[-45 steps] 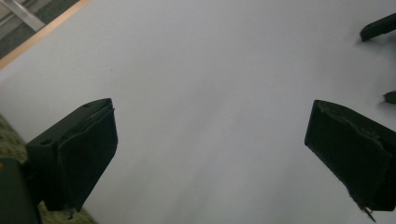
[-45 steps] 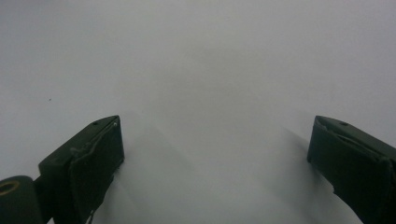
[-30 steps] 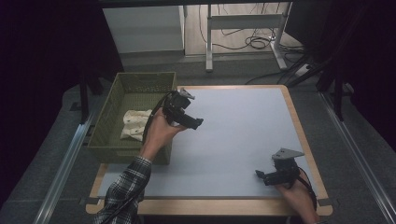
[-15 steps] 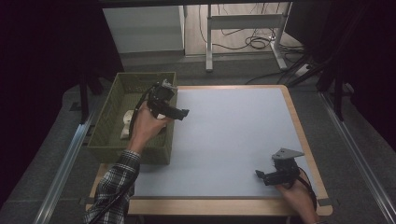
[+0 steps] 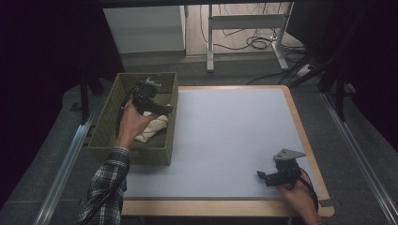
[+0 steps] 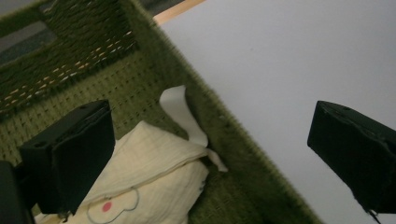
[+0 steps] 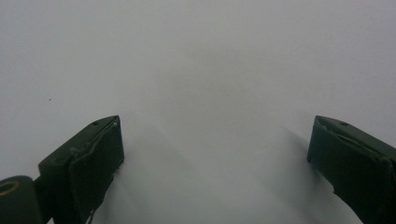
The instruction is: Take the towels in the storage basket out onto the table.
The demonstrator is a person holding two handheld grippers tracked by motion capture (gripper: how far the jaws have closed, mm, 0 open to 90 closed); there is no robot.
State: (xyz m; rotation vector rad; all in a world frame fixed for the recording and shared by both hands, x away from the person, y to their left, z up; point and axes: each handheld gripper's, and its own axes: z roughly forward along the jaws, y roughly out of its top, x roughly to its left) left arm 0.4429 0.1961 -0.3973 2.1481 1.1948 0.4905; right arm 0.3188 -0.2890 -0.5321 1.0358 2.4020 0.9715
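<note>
Left gripper point(image 5: 162, 109) jaws spread over woven basket point(image 5: 104, 123), soft cream cloth point(image 6: 154, 175), right gripper point(image 5: 263, 176) jaws released

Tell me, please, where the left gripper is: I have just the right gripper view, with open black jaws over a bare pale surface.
Observer: The left gripper hangs over the right wall of a green woven basket.
Operator: Is there anything in the basket?
Observer: Yes, a folded cream cloth lies on its floor.
Operator: Has the left gripper grasped it?
Observer: No, its jaws stand wide open, clamped on nothing.
</note>
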